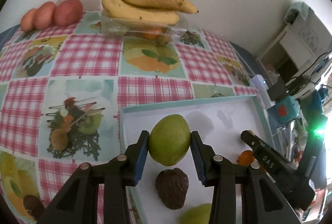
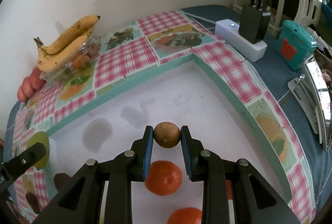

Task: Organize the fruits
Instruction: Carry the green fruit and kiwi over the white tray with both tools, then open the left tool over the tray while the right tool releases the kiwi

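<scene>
My left gripper is shut on a green mango, held above the white tray with a teal rim. Below it in the tray lie a dark brown wrinkled fruit and another green fruit. My right gripper is shut on a small round brown fruit, held above the same tray. Two oranges lie in the tray under it. The left gripper's finger and the green mango show at the left edge of the right wrist view.
Bananas lie on a clear plastic box by the wall, with three reddish fruits to their left. A white power strip with a black adapter and a teal box stand at the right. A dark fruit lies on the tablecloth.
</scene>
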A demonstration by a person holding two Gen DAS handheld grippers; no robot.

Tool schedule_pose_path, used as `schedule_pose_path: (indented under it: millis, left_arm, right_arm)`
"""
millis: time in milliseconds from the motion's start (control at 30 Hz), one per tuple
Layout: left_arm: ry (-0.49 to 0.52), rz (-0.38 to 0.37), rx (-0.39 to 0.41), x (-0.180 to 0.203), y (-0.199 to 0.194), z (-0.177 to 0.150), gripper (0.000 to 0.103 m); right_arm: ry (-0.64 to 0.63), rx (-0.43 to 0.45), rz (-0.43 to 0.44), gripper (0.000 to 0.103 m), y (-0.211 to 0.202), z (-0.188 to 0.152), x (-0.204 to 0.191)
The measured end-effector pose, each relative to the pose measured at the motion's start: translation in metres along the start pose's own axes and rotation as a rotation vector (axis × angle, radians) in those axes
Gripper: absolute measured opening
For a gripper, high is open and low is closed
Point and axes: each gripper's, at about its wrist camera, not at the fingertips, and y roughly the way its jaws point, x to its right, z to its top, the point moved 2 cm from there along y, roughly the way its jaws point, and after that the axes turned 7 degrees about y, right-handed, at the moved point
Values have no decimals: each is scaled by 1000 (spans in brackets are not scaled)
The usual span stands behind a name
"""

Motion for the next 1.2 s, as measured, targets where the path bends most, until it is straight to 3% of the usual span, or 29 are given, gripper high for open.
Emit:
schedule_pose_path:
  millis: [300, 467, 600, 667, 733, 800, 900, 1000, 1133, 1200]
  left_arm:
    - [2, 12, -78, -2, 26, -7, 43]
    - [-3, 2, -73, -3, 19, -9, 44]
    - [2, -20, -44, -2, -1, -10, 55]
    - [13, -27, -30, 0, -12, -10, 55]
    - [16, -22, -13, 0, -25, -11, 55]
    - [9, -7, -1, -2, -35, -12, 59]
    - [-17, 70, 3, -12, -53, -17, 73]
    - [-67, 173, 9, -32, -69, -26, 85]
    - [-150, 306, 4, -70, -94, -50, 94]
    - [-186, 337, 2, -84, -103, -60, 97]
  right_arm:
    - [-14, -8, -24, 28, 8, -2, 0]
    - [2, -20, -13, 28, 9, -1, 3]
    - [-7, -26, -20, 28, 7, -1, 2]
    - [-8, -25, -33, 32, 4, -2, 2]
    - [0, -19, -33, 43, -2, -1, 3]
    - [6, -13, -26, 43, -8, -1, 3]
    - [-1, -1, -23, 44, -22, -4, -1]
    - [-16, -2, -13, 55, -35, -10, -7]
    - [-20, -14, 21, 57, -50, -24, -19]
    - [-41, -17, 25, 62, -57, -33, -26]
